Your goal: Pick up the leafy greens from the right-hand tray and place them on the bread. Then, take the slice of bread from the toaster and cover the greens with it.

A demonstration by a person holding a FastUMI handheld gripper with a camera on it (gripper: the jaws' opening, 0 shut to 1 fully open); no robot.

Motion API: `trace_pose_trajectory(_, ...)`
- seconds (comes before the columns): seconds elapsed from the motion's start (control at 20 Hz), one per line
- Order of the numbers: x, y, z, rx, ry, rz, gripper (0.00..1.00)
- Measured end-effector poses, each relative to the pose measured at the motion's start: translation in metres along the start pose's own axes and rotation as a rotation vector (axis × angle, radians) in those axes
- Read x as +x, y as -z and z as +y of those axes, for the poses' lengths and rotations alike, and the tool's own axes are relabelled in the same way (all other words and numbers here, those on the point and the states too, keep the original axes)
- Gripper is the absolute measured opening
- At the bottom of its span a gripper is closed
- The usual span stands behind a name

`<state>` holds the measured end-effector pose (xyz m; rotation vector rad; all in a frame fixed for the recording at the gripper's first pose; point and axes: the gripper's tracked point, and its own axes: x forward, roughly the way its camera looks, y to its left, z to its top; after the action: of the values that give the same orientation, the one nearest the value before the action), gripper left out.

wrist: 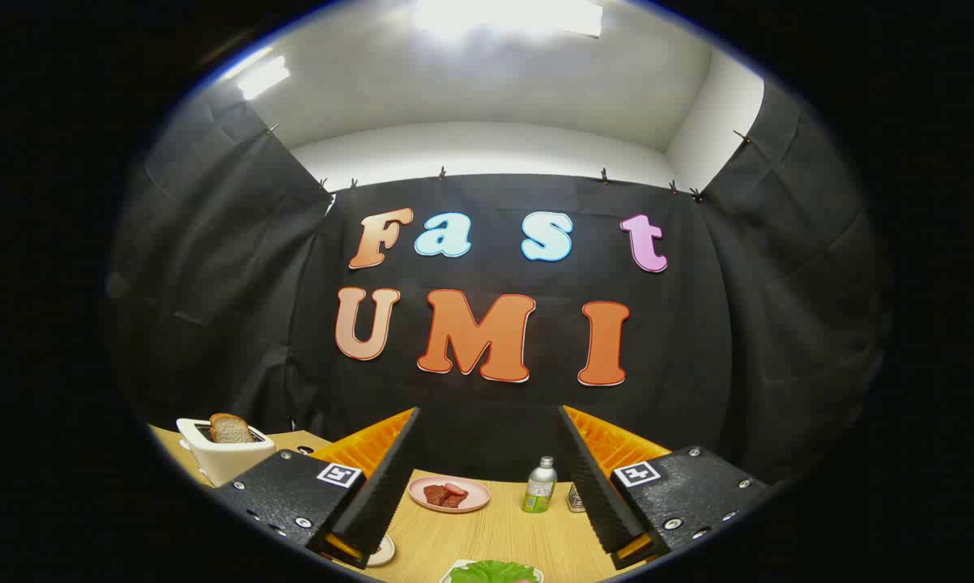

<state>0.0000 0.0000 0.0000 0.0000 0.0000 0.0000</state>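
gripper (pixel 487 478) raised over the wooden table (pixel 495 534), fingers spread wide with nothing between them

leafy greens (pixel 493 572) lie on a white tray (pixel 452 574) just below and between the fingers; a pink plate (pixel 449 494) with reddish pieces sits beyond them, beside a small bottle (pixel 539 486); a slice of bread (pixel 230 428) stands upright in the white toaster (pixel 223 453) far off past the left finger

Greens: you're seeing ruffled green lettuce leaves (pixel 493 572) lying on a white tray (pixel 452 574), between the fingers.
Bread: a browned toast slice (pixel 230 428) is standing upright in the cream toaster (pixel 223 458).
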Motion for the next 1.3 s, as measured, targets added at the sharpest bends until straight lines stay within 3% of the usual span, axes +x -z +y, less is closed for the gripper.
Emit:
trace_pose_trajectory(0.85,0.007,0.011,0.001,0.017,0.0,0.029,0.97)
trace_pose_trajectory(1.3,0.004,0.089,-0.01,0.07,0.01,0.26,0.97)
